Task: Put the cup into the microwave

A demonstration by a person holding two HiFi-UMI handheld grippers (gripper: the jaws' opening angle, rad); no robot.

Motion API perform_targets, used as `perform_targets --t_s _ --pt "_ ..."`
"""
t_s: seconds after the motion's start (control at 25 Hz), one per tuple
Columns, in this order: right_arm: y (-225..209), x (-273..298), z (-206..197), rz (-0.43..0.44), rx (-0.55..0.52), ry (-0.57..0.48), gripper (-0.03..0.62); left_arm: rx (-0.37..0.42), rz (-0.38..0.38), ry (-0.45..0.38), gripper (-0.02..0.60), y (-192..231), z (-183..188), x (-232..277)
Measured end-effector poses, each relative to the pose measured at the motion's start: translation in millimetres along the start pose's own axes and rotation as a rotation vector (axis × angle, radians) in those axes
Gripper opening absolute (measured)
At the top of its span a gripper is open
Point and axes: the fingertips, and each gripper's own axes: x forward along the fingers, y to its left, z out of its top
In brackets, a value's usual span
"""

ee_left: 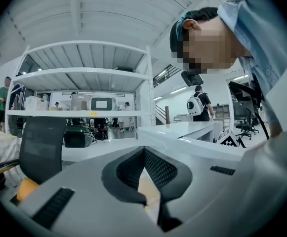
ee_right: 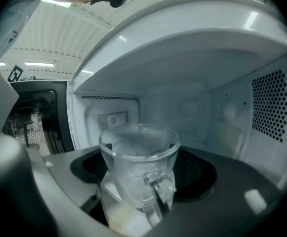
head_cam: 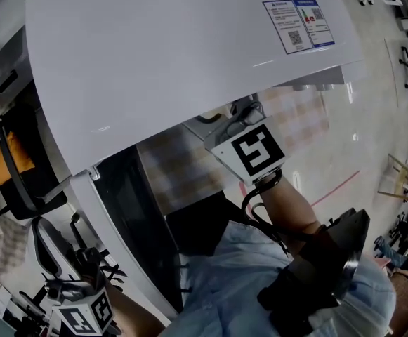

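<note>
The right gripper (ee_right: 145, 166) has its two jaws clamped on a clear glass cup with a handle (ee_right: 139, 149). One jaw presses on each side of the cup, which stands upright with its handle turned back toward the camera. The cup sits at the mouth of the white microwave oven (head_cam: 189, 62), with the cavity's ceiling arching over it. I cannot tell whether its base touches the cavity floor.

Past the cup are the pale back wall and a perforated vent panel (ee_right: 269, 105) on the cavity's right wall. The dark glass door (head_cam: 137, 216) is swung open at the oven's left edge.

In the head view, the gripper's black-and-white marker cube (head_cam: 249, 152) shows just under the front edge of the oven's top. A printed label (head_cam: 298, 23) lies near that top's far right corner.

The left gripper (ee_left: 144, 151) is low beside the open door. Its black ribbed pads (ee_left: 158, 169) meet at the tips with nothing between them. Its view shows a white shelving rack (ee_left: 84, 78) and a dark office chair (ee_left: 42, 147).
</note>
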Motion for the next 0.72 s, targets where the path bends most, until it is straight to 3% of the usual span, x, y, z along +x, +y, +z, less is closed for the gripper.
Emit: perform_targets --t_s 0.56,0.72 --pt "-12 32 6 0.015 0.003 0.010 0.379 -0.030 0.048 0.021 0.005 13 -5 0" --pt "-9 33 6 0.034 -0.051 0.010 0.382 -0.047 0.035 0.028 0.005 6 -9 1"
